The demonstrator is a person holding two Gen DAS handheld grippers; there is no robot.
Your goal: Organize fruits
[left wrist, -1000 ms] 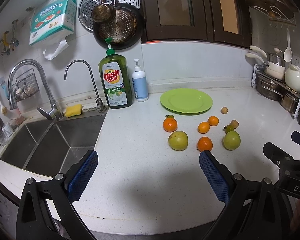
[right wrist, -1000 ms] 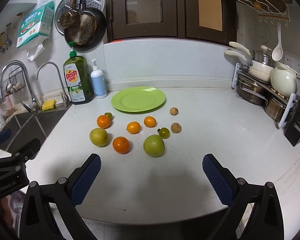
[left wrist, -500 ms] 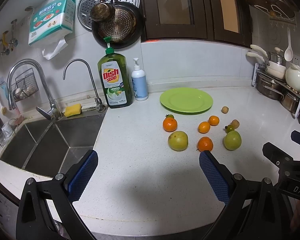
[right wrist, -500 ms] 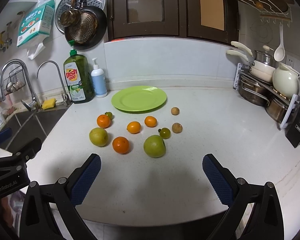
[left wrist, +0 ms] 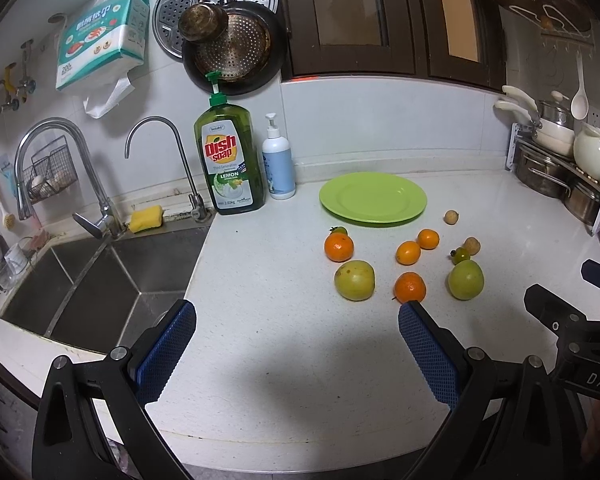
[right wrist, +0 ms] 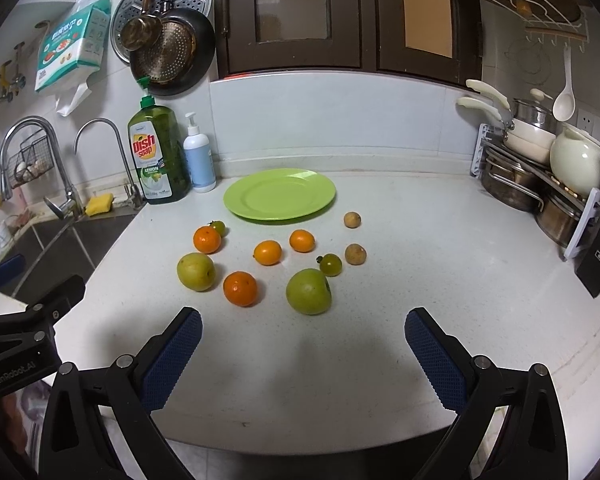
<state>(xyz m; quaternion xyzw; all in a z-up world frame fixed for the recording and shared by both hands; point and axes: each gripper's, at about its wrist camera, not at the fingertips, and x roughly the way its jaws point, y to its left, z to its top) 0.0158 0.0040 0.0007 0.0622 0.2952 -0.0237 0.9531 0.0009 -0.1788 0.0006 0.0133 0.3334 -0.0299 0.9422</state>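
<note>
Left gripper [left wrist: 296, 320] spread wide, holding nothing, blue pads over bare countertop [left wrist: 284, 380]. Off its left finger: steel sink [left wrist: 100, 280] with tall faucet [left wrist: 56, 172] and yellow sponge [left wrist: 146, 218] on the rim. Farther ahead, left of centre: green dish soap bottle [left wrist: 229, 160], small white pump bottle [left wrist: 278, 168] touching distance beside it.

Ahead between the fingers and toward the right finger, all fruit sits loose on the counter, none on the green plate [left wrist: 372, 198], which lies beyond the fruit. Left to right in left wrist view: orange [left wrist: 339, 247] with tiny green tomato [left wrist: 340, 230] just behind it, yellow-green apple [left wrist: 354, 280], near orange [left wrist: 409, 288] just past the right fingertip, two small oranges [left wrist: 408, 253] and [left wrist: 427, 239], small green tomato [left wrist: 460, 255], green apple [left wrist: 465, 279], two brown longans [left wrist: 451, 217], [left wrist: 472, 246].

Right gripper [right wrist: 302, 320] also wide apart and empty, over bare counter, fruit straight ahead. Nearest its left finger: orange [right wrist: 240, 288] and apple [right wrist: 196, 271]; near centre: green apple [right wrist: 309, 291], apart from both pads. Plate [right wrist: 280, 196] farthest ahead, nothing on it. Off the right finger: pot rack [right wrist: 540, 184] with white jug [right wrist: 576, 164].

Each gripper shows at the other view's edge.
</note>
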